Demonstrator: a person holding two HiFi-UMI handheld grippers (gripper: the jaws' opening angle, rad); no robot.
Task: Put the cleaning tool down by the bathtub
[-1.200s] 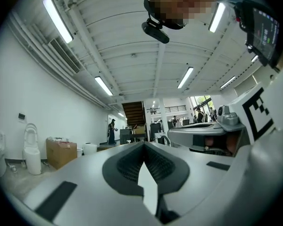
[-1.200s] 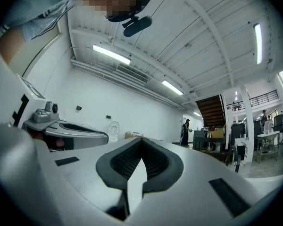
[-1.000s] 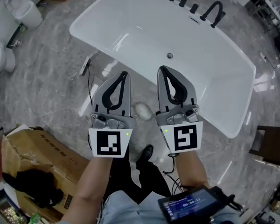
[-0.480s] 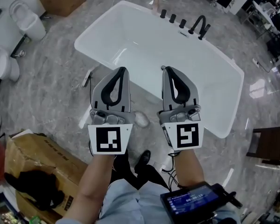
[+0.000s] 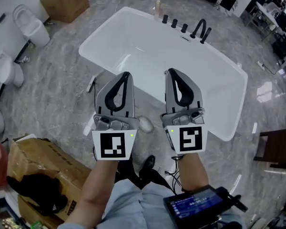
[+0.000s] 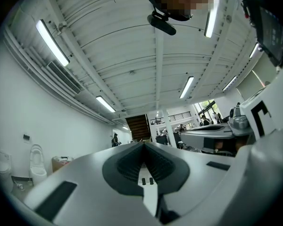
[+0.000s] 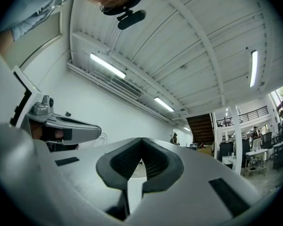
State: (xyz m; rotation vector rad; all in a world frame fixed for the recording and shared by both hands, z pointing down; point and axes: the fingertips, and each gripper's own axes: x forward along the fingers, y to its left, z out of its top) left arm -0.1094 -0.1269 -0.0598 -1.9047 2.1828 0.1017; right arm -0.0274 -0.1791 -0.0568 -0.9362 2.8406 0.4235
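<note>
The white bathtub (image 5: 133, 37) stands on the grey marbled floor, seen from above in the head view. My left gripper (image 5: 126, 75) and right gripper (image 5: 170, 72) are held side by side over the tub's near rim, both shut with nothing in them. A pale rounded object (image 5: 145, 124), possibly the cleaning tool, lies on the floor beside the tub, between the two gripper bodies. In the left gripper view, the left gripper (image 6: 144, 143) points slightly upward at the ceiling with its pads together. The right gripper (image 7: 142, 139) does the same in the right gripper view.
Black taps and a faucet (image 5: 199, 29) sit on the tub's far rim. Toilets (image 5: 29, 19) line the left wall. One cardboard box (image 5: 65, 2) is at the back left, another (image 5: 38, 162) at the near left. A dark chair (image 5: 276, 147) is on the right. A small white item (image 5: 90, 84) lies left of the tub.
Both grippers have risen together, staying shut and side by side. The tub and floor now look farther below, with more of the room visible around them.
</note>
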